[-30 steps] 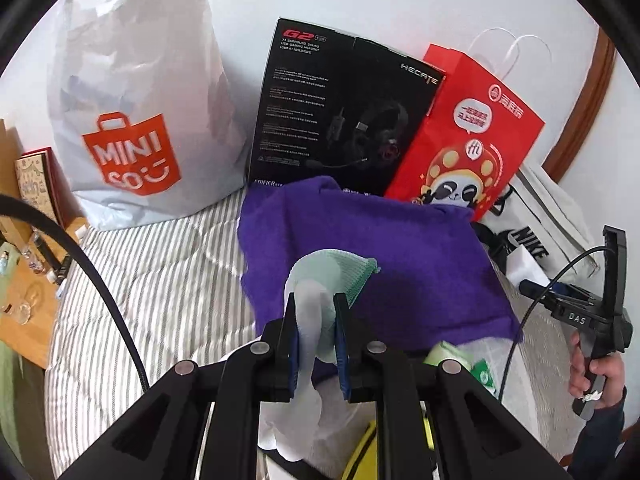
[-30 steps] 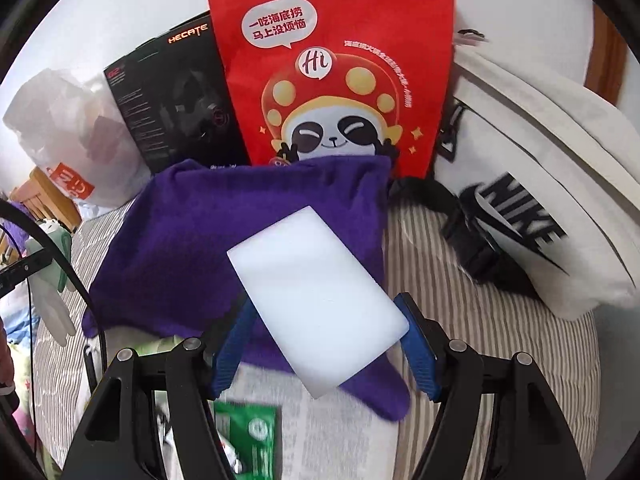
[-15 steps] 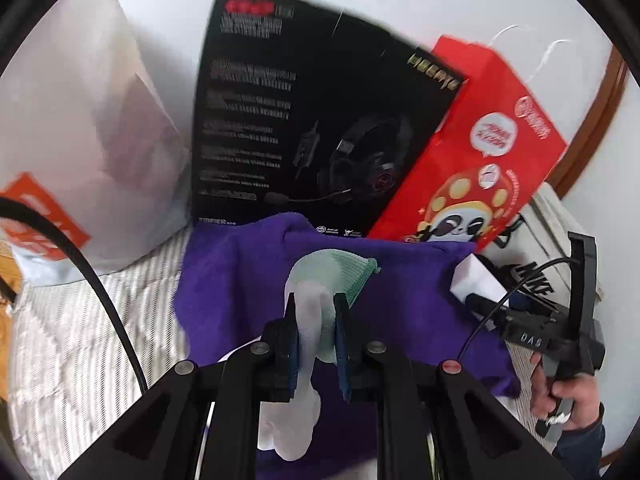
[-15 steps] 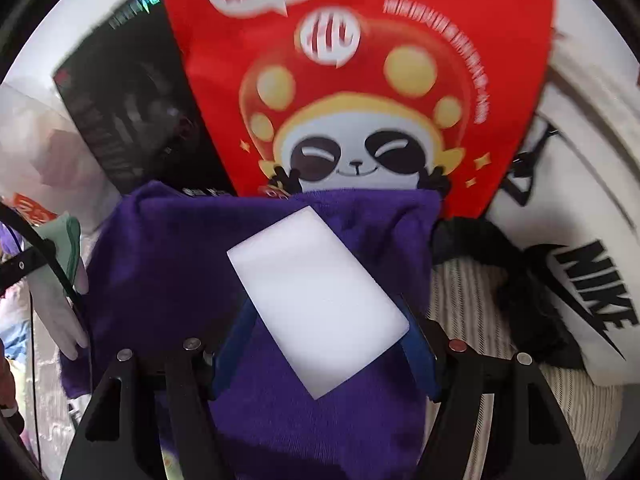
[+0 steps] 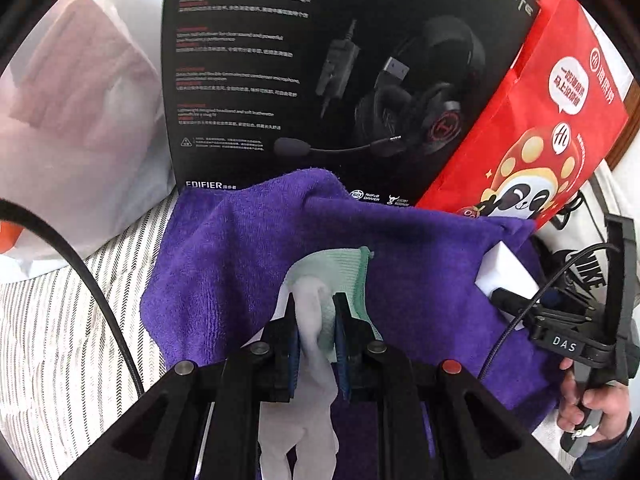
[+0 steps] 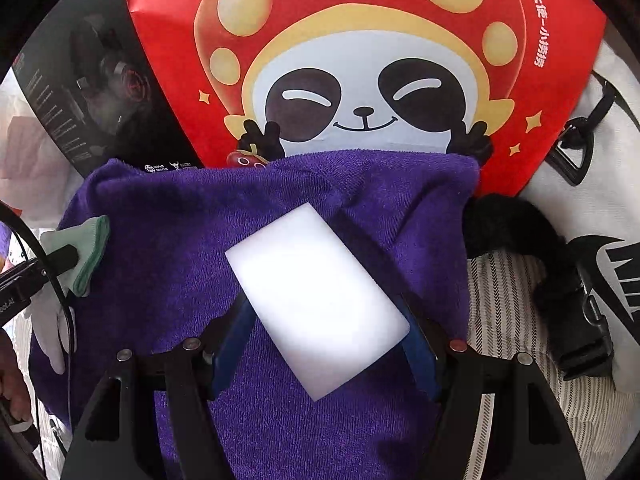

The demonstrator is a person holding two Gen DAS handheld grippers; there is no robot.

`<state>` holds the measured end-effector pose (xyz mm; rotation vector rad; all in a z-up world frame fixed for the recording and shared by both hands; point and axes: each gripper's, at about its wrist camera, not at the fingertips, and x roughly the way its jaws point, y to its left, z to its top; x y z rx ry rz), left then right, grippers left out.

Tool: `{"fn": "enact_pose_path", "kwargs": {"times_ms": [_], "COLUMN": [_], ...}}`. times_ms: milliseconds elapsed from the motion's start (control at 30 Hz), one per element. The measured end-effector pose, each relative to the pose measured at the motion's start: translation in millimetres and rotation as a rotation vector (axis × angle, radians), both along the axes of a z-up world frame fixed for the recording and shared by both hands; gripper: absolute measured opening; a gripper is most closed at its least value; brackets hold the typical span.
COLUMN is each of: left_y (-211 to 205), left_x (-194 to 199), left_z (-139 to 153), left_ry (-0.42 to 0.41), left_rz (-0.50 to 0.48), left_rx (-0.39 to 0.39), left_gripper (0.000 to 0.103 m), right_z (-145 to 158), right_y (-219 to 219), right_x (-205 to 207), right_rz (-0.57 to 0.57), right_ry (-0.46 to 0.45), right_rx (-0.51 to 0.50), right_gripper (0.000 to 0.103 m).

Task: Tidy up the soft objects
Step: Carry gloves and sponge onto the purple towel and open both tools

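- My left gripper (image 5: 316, 322) is pinching a white glove (image 5: 310, 320) (green cuff), held above the purple towel (image 5: 240, 248).
- My right gripper (image 6: 324, 334) clamps a white sponge (image 6: 316, 300) over the same towel, which lies on the striped bed (image 5: 60, 320) against the red bag (image 6: 360, 60) and black box (image 5: 300, 60).

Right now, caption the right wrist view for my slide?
Right tongs hold a white sponge over the purple towel, before a red panda bag.
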<state>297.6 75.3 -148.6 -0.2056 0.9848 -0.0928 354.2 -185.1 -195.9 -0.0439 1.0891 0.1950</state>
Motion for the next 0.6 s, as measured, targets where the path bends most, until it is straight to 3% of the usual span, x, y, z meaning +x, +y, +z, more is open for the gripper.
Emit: {"fn": "enact_pose_path", "kwargs": {"times_ms": [333, 600], "left_y": [-20, -23], "left_x": [7, 5], "left_z": [-9, -15], "left_ry": [0.024, 0.036], "left_rz": [-0.017, -0.02], "left_rx": [0.037, 0.022], "left_gripper": [0.019, 0.037], "right_z": [-6, -6], "right_y": [4, 8], "right_x": [8, 4], "right_rz": [0.023, 0.06], "right_ry": [0.01, 0.027], "right_rx": [-0.02, -0.008], "right_gripper": [0.071, 0.074]}}
